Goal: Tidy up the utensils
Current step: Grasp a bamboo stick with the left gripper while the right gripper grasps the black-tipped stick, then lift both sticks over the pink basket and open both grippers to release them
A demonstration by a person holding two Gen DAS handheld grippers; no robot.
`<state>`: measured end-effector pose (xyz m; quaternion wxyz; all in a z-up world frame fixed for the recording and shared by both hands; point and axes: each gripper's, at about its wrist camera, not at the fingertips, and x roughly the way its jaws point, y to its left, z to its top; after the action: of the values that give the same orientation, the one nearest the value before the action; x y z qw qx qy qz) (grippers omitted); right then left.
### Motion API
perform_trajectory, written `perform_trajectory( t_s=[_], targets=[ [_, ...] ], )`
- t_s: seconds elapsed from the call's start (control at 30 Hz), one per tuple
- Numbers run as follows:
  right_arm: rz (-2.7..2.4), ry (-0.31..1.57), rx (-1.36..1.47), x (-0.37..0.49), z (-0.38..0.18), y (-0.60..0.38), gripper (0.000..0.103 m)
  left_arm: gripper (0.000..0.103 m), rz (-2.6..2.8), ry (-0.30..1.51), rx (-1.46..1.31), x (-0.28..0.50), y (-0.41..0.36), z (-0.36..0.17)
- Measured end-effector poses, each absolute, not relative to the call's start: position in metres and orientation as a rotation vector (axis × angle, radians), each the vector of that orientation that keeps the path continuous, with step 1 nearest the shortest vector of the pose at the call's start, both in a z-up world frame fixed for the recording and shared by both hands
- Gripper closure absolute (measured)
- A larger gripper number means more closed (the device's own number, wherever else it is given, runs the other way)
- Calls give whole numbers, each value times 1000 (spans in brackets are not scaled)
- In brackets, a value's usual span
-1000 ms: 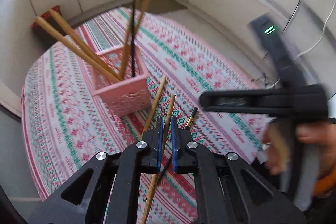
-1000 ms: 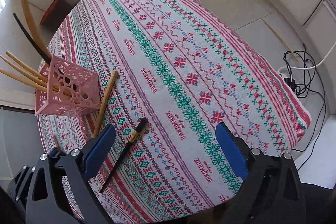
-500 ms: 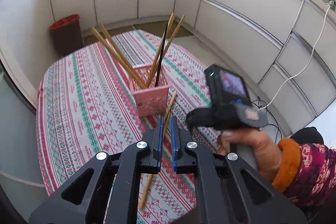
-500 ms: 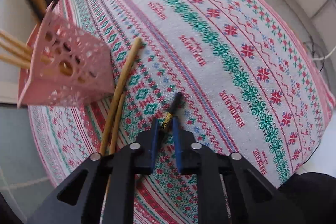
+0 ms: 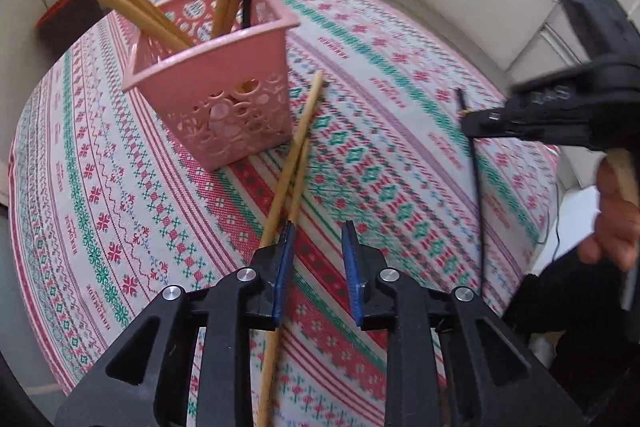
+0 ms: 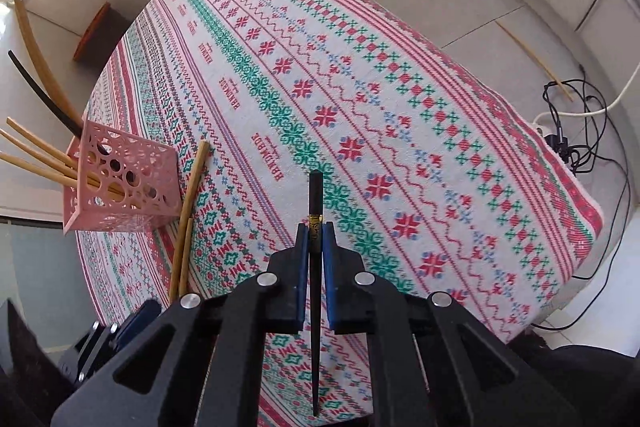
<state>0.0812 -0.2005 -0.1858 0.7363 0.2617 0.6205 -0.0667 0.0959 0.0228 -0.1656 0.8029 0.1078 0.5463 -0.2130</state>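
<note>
Black lacquered chopstick (image 6: 315, 227) with a gold band is clamped between the blue pads of the right gripper (image 6: 315, 231); only the right wrist view shows this grip clearly. From the left wrist view that gripper appears side-on, chopstick hanging below it clear of the cloth. The left gripper (image 5: 316, 251) stands narrowly open with nothing between its pads; two wooden chopsticks (image 5: 294, 163) lie on the patterned woven tablecloth (image 5: 400, 99), running under its left finger. Beside them stands the pink perforated plastic basket (image 5: 228, 107), holding several upright chopsticks. Only the right wrist view shows black cables (image 6: 576, 131) on the floor.
</note>
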Motion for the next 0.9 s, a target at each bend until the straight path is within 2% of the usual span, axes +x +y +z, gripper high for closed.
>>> perform_trajectory(
  t_s=[0.63,0.7,0.77,0.9],
  targets=[
    [-94,1406,643,85,-190,-202,96,79,-455,1236,254,129,1,-200],
    [-96,1407,631,86,-190,-203,96,77,-455,1243,301,132,-9,-201],
    [-104,1408,626,84,-191,-207,96,95,-466,1254,336,131,-24,-201],
    [-125,1396,624,79,-190,-218,96,98,-480,1215,347,118,-44,-197]
  ],
)
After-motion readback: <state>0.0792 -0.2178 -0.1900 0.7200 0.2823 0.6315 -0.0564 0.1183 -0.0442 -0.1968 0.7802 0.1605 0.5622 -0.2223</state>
